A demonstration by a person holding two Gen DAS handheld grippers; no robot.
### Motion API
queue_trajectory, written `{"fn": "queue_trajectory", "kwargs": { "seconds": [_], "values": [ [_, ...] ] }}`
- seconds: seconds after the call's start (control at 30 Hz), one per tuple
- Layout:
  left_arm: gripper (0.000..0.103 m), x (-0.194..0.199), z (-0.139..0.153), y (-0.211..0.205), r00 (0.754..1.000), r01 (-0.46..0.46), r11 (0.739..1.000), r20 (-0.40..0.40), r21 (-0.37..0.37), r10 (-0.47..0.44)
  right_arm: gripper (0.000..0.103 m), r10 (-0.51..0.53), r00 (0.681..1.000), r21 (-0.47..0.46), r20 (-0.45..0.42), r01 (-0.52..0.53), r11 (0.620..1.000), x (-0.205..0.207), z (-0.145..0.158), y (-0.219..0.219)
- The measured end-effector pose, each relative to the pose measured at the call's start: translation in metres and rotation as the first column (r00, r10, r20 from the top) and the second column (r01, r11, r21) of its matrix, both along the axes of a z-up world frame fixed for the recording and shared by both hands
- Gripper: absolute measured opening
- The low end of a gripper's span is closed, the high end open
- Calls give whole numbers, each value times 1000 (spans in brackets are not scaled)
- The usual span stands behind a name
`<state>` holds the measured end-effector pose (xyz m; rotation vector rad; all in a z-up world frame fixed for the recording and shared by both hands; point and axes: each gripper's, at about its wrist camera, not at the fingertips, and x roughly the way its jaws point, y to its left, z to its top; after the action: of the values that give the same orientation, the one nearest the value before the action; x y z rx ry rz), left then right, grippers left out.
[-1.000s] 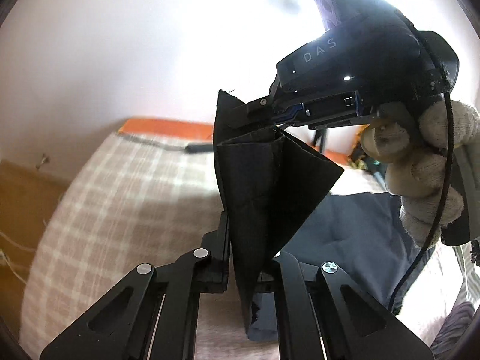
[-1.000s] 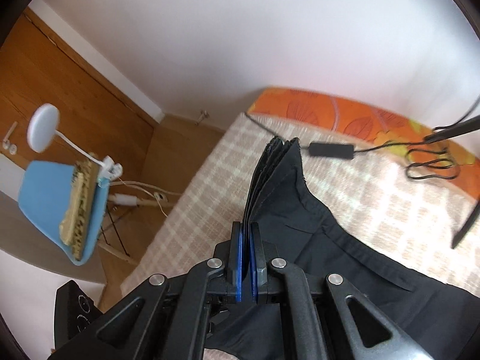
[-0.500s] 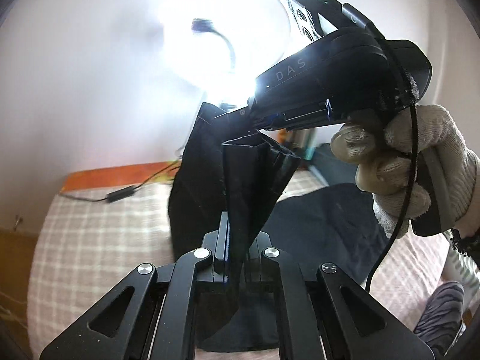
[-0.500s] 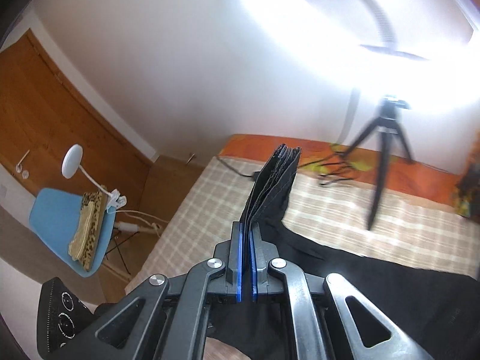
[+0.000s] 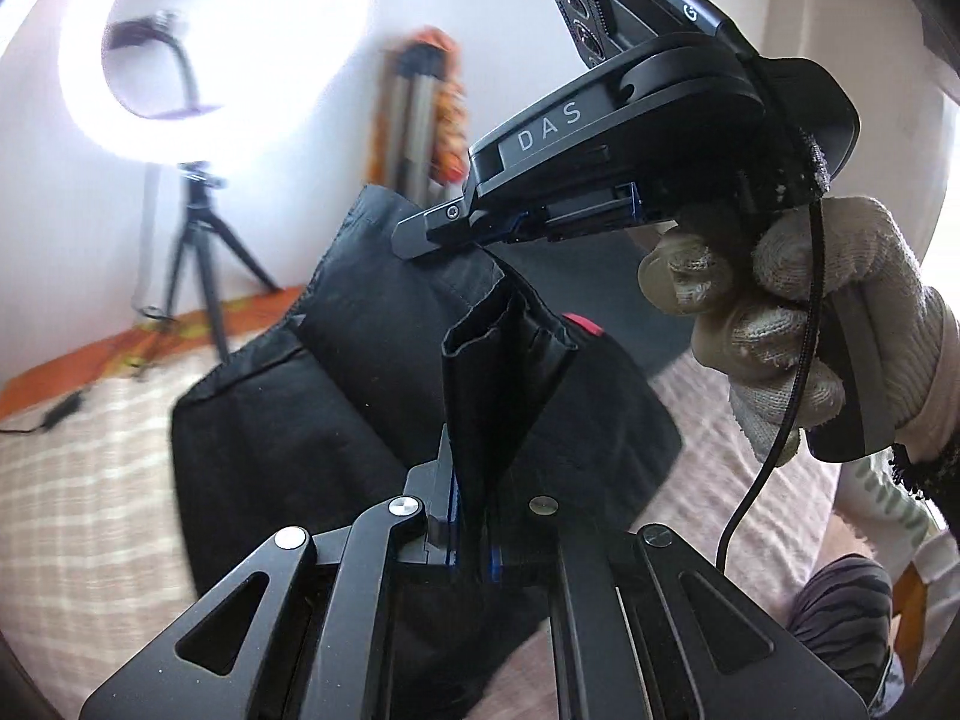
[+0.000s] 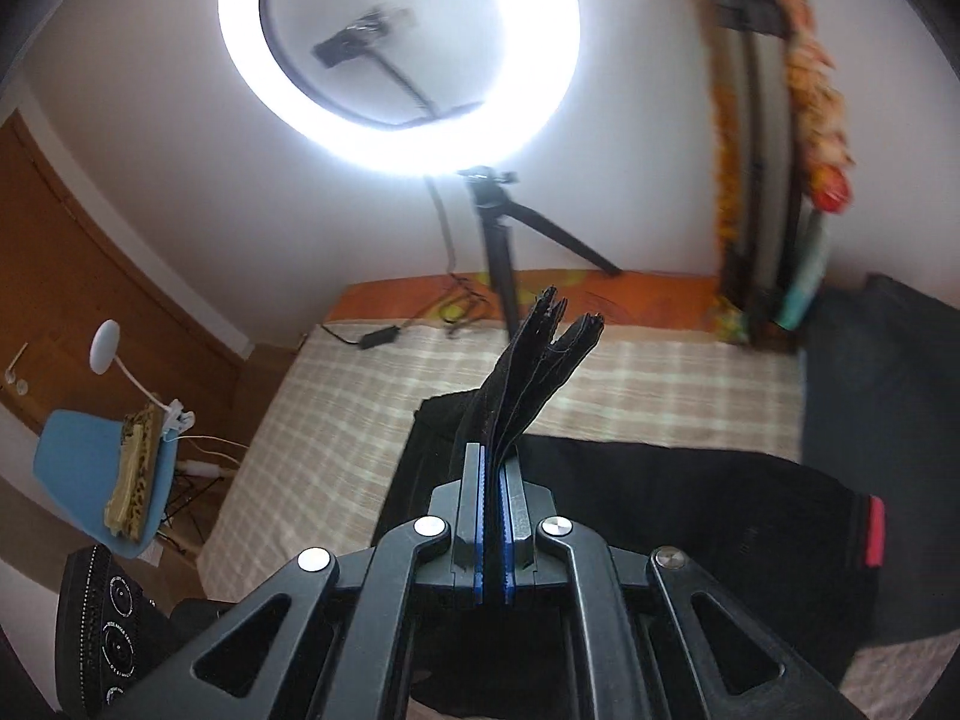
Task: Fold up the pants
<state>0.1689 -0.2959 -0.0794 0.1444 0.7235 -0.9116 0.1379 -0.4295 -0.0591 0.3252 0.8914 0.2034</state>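
Note:
Black pants [image 5: 270, 444] hang above a checked bed, with a red tag near one edge; they also show in the right wrist view [image 6: 690, 510]. My left gripper [image 5: 474, 516] is shut on a bunched fold of the pants. My right gripper [image 6: 492, 516] is shut on several stacked layers of the cloth, which stick up past its blue pads. In the left wrist view the right gripper [image 5: 420, 240] is above and just beyond the left one, held by a gloved hand [image 5: 780, 324], its tip clamped on the top edge of the fabric.
A lit ring light on a black tripod [image 6: 498, 252] stands at the bed's far edge, with cables [image 6: 384, 333] by it. A folded stand with orange cloth [image 6: 768, 150] leans on the wall. A blue chair and a white lamp [image 6: 96, 468] stand left of the bed [image 6: 336, 420].
Both grippers have swung rightward and tilted up with the pants still held; the ring light and tripod have come fully into view and the fabric hangs more spread out.

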Motion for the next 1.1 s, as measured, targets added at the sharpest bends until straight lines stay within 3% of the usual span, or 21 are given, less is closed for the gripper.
{"fn": "queue_trajectory", "kwargs": {
  "seconds": [0.4, 0.53, 0.7, 0.87, 0.97, 1.1],
  "values": [
    [5, -22, -36, -73, 985, 90, 996, -146, 22, -86, 1, -105, 991, 0, -82, 105, 994, -32, -50, -81],
    [17, -24, -36, -76, 974, 117, 993, -195, 16, -112, 1, -114, 988, -35, -101, 111, 993, -39, -64, -91],
    [36, -30, -27, -41, 980, 109, 994, -171, 23, -104, 1, -130, 985, -79, -117, 121, 990, -42, -77, -103],
    [37, -19, -33, 10, 997, 9, 993, -71, 115, -1, 1, -135, 985, -120, -106, 122, 985, -53, -73, -114],
    [36, 3, -52, 32, 993, -73, 984, -80, 161, 87, 1, -150, 983, -140, -106, 135, 981, -58, -74, -124],
    [36, 20, -78, 40, 986, -109, 974, -106, 199, 132, 1, -193, 975, -175, -106, 173, 969, -63, -81, -136]
  ]
}}
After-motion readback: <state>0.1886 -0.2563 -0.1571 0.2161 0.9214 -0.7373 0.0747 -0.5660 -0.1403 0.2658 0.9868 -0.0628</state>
